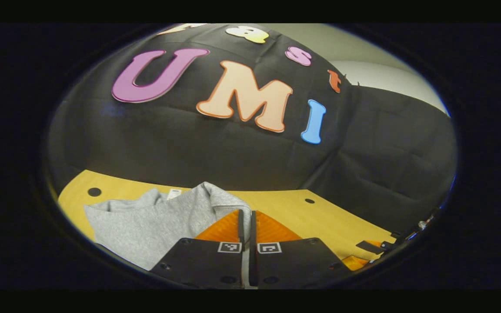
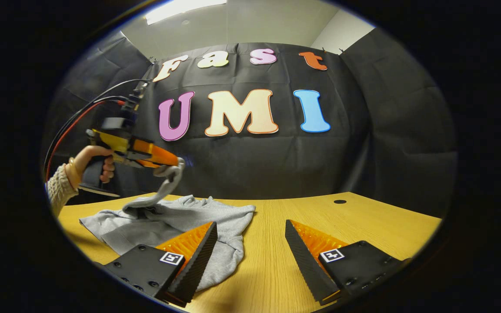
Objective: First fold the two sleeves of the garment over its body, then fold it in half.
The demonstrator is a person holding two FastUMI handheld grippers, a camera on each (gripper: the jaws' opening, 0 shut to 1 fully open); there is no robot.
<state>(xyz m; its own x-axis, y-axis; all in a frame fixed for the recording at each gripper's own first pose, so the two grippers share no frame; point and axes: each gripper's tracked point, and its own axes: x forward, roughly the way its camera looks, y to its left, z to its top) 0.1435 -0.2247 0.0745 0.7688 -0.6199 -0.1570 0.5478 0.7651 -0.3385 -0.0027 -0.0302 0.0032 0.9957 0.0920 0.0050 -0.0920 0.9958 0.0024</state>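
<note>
Two grippers: left gripper [image 2: 176,164] pinching grey garment [image 2: 189,217] sleeve [image 2: 165,189] aloft, right gripper [image 2: 250,243] spread wide above wooden table [image 2: 363,217].

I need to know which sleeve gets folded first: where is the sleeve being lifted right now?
In the right gripper view, the sleeve hangs pinched in the left gripper, raised above the left end of the grey garment on the wooden table.

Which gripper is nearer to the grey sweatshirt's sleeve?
Left. The left gripper holds the sleeve lifted; the right gripper hovers open beside the sweatshirt's body.
</note>
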